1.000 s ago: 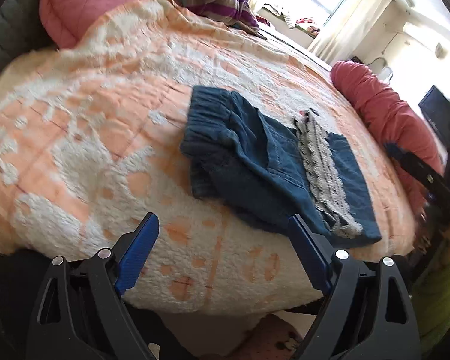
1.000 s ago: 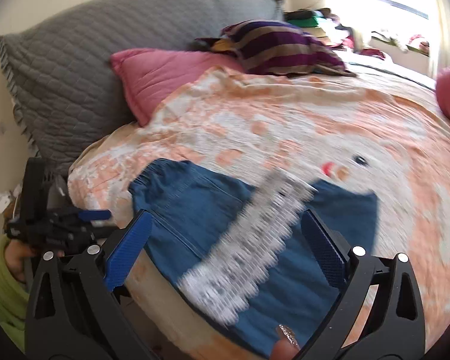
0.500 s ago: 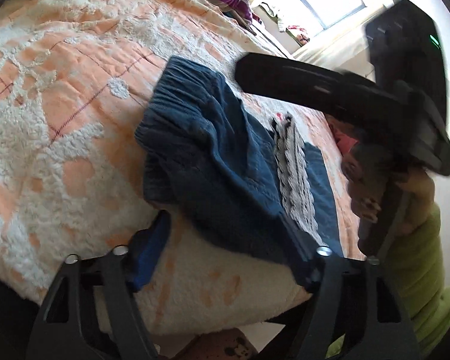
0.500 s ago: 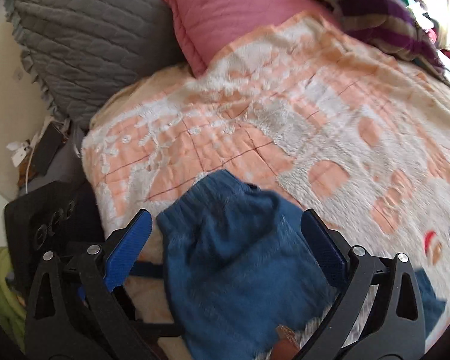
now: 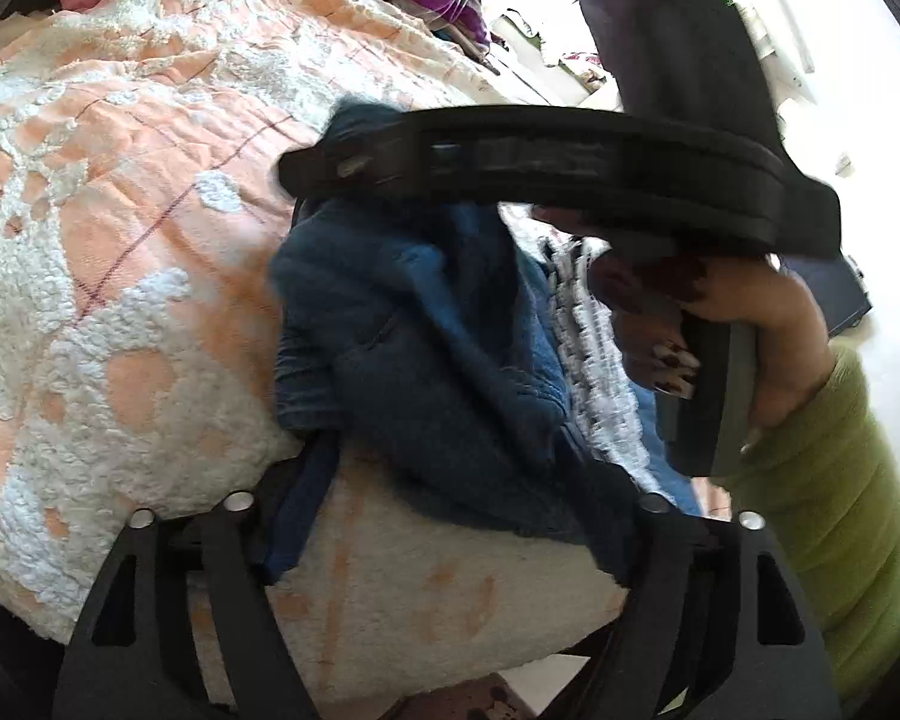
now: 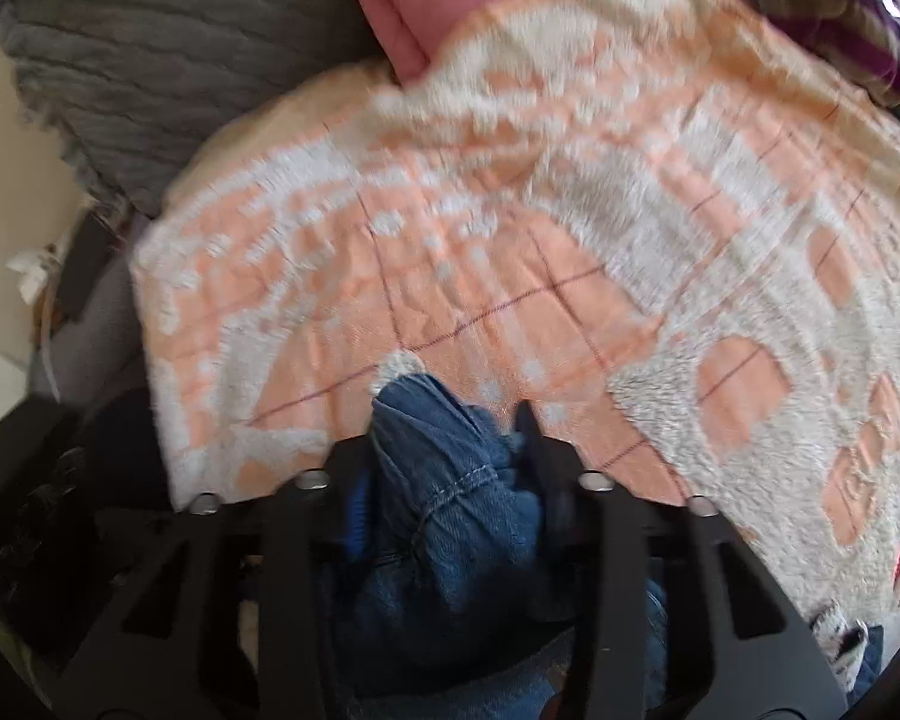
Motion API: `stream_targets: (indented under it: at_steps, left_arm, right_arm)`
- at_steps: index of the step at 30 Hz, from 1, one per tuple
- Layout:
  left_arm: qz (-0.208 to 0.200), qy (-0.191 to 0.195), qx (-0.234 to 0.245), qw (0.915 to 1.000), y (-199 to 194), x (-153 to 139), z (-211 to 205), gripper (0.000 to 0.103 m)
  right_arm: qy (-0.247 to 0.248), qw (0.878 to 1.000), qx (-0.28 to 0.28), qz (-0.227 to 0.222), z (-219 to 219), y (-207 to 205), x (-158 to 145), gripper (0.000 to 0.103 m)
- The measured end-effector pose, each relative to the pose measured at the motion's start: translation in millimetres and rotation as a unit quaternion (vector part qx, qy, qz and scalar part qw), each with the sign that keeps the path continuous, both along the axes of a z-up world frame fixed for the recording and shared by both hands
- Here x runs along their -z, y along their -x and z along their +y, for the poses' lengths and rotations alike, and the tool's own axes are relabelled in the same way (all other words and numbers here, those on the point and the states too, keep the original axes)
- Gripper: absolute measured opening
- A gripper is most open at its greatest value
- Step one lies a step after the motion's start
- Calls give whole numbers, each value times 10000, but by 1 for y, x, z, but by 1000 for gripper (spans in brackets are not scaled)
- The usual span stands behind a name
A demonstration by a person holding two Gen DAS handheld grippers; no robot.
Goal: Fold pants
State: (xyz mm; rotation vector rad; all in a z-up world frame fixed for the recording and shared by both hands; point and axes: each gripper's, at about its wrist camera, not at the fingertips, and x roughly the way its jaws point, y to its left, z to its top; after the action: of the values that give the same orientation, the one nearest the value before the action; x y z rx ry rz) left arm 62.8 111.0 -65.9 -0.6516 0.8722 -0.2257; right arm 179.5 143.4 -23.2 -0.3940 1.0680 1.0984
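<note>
— Lying near the bed's (image 5: 150,240) front edge, the pants (image 5: 426,360) are now bunched between the right tongs (image 6: 450,480), seen closing where spread a moment ago.

— And the left tongs (image 5: 450,510)?

— Opening, nothing clamped; a fold can be begun.

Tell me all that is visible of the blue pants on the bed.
The pants are blue denim-like cloth with pale stitched seams and a band of white lace trim. They lie crumpled and partly folded near the edge of an orange and white blanket. The right gripper is closing, its fingers bunching a fold of the cloth between them. The left gripper, opening, straddles the near edge.
</note>
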Motion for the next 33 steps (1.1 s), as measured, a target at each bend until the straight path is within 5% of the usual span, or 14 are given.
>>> stream_targets:
  at_steps: [2, 8, 15, 18, 26, 29, 33]
  left_arm:
    - [-24, 98, 5, 9999, -4, -3, -3, 87]
    - [-29, 399, 377, 9985, -35, -17, -33, 87]
    - [-404, 460, 1046, 9926, -63, -47, -96, 86]
    - [-497, 398, 1270, 9899, -72, -54, -118, 86]
    - [-525, -152, 2004, 9782, -67, -42, -184, 86]
    - [-571, -596, 2081, 9746, -61, -37, -194, 86]
    - [-560, -854, 2199, 9702, -50, -28, -194, 86]
  right_arm:
    - [-570, 9982, 166, 104, -25, -6, -23, 25]
    - [-1571, 9854, 644, 97, -118, -13, -65, 25]
    - [-1961, 9738, 1151, -16, -191, -18, -77, 25]
    - [-2101, 9685, 1333, -74, -218, -17, -77, 38]
    - [-1402, 9552, 2432, -943, -293, 1, -51, 46]
    - [-1400, 9544, 2534, -729, -299, 9, -27, 46]
    - [-677, 9614, 2618, -513, -294, 6, -1, 46]
